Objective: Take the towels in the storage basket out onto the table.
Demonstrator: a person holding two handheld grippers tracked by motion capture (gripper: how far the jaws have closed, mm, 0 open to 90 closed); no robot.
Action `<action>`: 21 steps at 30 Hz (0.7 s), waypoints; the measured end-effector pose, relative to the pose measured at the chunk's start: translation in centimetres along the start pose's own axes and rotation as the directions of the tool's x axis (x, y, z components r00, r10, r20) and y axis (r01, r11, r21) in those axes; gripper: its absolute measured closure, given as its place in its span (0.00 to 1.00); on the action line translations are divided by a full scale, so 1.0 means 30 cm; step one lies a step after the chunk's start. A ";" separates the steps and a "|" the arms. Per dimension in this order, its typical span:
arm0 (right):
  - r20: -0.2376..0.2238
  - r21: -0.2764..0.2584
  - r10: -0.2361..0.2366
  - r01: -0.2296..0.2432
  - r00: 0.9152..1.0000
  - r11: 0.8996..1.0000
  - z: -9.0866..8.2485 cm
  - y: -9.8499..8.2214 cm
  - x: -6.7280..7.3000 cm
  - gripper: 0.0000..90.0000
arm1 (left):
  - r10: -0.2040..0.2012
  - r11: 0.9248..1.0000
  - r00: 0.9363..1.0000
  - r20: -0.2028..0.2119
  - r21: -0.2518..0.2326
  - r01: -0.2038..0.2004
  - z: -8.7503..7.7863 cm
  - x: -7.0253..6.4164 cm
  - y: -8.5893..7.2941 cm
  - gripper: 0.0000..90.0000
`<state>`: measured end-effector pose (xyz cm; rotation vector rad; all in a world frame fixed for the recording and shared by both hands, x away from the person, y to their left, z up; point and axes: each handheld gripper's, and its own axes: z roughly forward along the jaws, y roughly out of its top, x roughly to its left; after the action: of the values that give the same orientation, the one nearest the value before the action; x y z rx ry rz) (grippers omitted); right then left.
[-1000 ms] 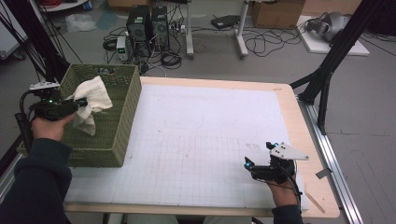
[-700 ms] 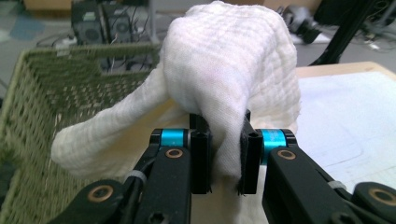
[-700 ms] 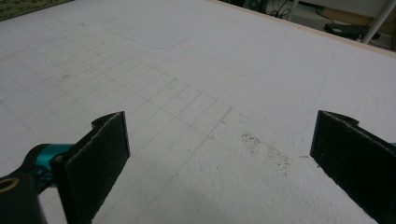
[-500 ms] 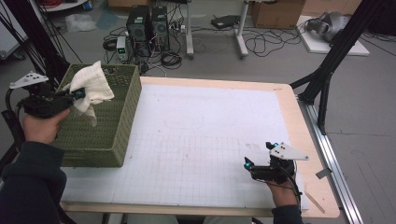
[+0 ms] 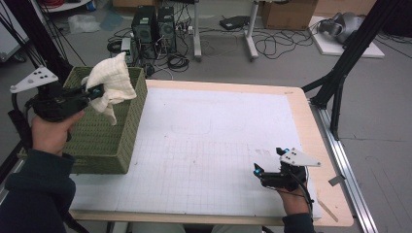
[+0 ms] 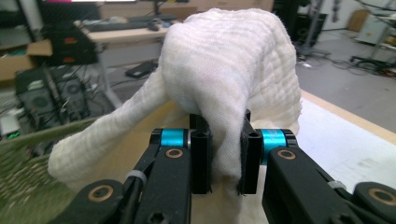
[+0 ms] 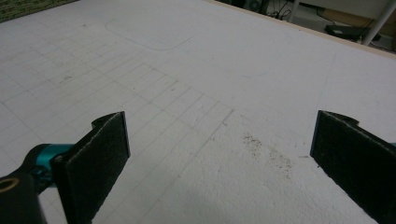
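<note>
A white cloth (image 5: pixel 112 82) hangs from my left gripper (image 5: pixel 95 91), which is shut on it above the green woven basket (image 5: pixel 104 138) at the table's left end. In the left gripper view the cloth (image 6: pixel 224 74) bulges over the two black jaws and a fold is pinched between them at my left gripper (image 6: pixel 224 161). My right gripper (image 5: pixel 258 171) rests low near the table's front right, jaws wide apart. In the right gripper view my right gripper (image 7: pixel 219 154) has bare white mat between its pads.
The white gridded mat (image 5: pixel 214 145) covers the wooden table (image 5: pixel 318 145). Beyond the far edge stand computer towers (image 5: pixel 153 24), tangled cables and table legs on the floor. A black frame post (image 5: pixel 340 82) rises at the right.
My left hand has lifted the cloth up out of the basket and drawn it slightly back toward the far left. The right gripper has stayed where it was.
</note>
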<state>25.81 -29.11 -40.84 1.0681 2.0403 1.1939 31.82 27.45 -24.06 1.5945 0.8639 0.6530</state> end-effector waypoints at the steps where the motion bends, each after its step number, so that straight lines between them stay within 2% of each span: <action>1: 0.000 0.000 0.001 -0.001 1.000 1.000 0.000 0.000 0.000 0.04 | 0.004 1.000 1.000 0.013 -0.007 -0.003 0.006 -0.015 0.006 0.88; 6: -0.001 -0.003 0.004 -0.004 1.000 1.000 -0.001 0.001 0.001 0.04 | 0.019 1.000 0.997 0.078 -0.013 -0.018 0.048 -0.072 0.018 0.88; 11: 0.001 -0.004 -0.001 0.001 1.000 1.000 -0.002 0.000 -0.003 0.04 | 0.034 0.999 0.987 0.160 -0.014 -0.033 0.095 -0.147 0.012 0.88; 15: 0.002 -0.005 0.008 -0.008 1.000 1.000 -0.003 -0.001 -0.002 0.04 | 0.045 0.999 0.973 0.227 -0.009 -0.044 0.135 -0.212 0.005 0.88; 20: 0.002 -0.005 0.003 -0.003 1.000 1.000 -0.003 0.000 -0.001 0.04 | 0.058 0.998 0.950 0.308 0.008 -0.063 0.193 -0.295 -0.028 0.88; 21: 0.002 -0.006 0.002 -0.002 1.000 1.000 -0.003 0.000 -0.002 0.04 | 0.058 0.998 0.943 0.328 0.015 -0.067 0.211 -0.315 -0.040 0.88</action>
<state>25.76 -29.19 -40.81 1.0679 2.0330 1.1987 31.21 16.20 -26.07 1.7001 0.5782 0.4039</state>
